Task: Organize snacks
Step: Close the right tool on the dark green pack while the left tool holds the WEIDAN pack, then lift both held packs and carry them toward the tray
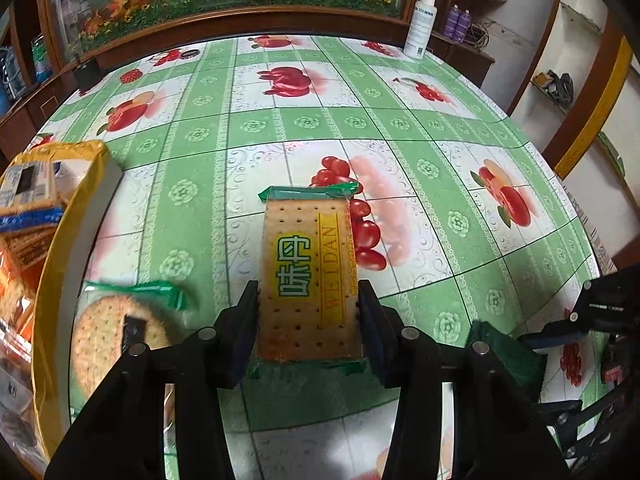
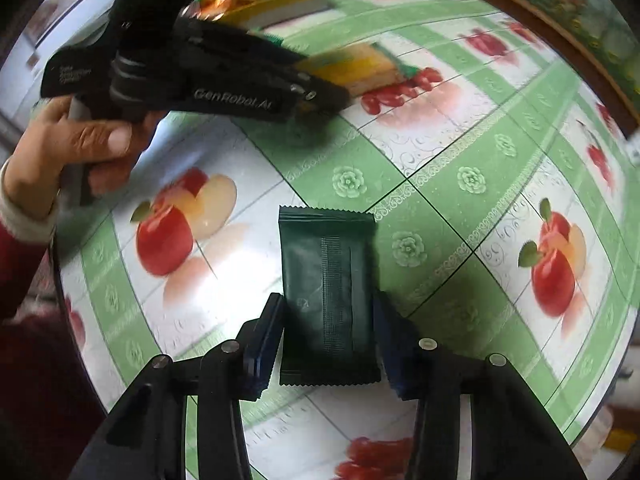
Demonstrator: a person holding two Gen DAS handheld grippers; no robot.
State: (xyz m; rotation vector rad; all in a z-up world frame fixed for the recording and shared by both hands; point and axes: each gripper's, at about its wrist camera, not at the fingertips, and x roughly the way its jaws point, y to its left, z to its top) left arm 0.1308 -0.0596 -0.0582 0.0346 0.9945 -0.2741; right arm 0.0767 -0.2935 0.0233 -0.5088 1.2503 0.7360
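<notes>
Orange-brown and dotted with holes, the Weidan cracker packet (image 1: 308,276) sits between my left gripper's (image 1: 308,312) blue pads (image 1: 244,332), which press against both long edges; I read that as a firm hold, the packet's far end pointing out over the tablecloth (image 1: 400,120). A round biscuit pack (image 1: 112,340) with a green crimped end lies just left of the fingers, beside the yellow box (image 1: 80,216) already stuffed with snack packets. On my other side, the right gripper (image 2: 328,336) straddles a dark green sachet (image 2: 328,296) lying seam-up on the cloth; both pads sit at its edges, with only a thin gap at the left one, so I cannot tell whether it is actually clamped. From the right wrist view I see my left hand (image 2: 76,148) around the other tool's handle. A white spray bottle (image 1: 420,28) stands at the table's far edge.
</notes>
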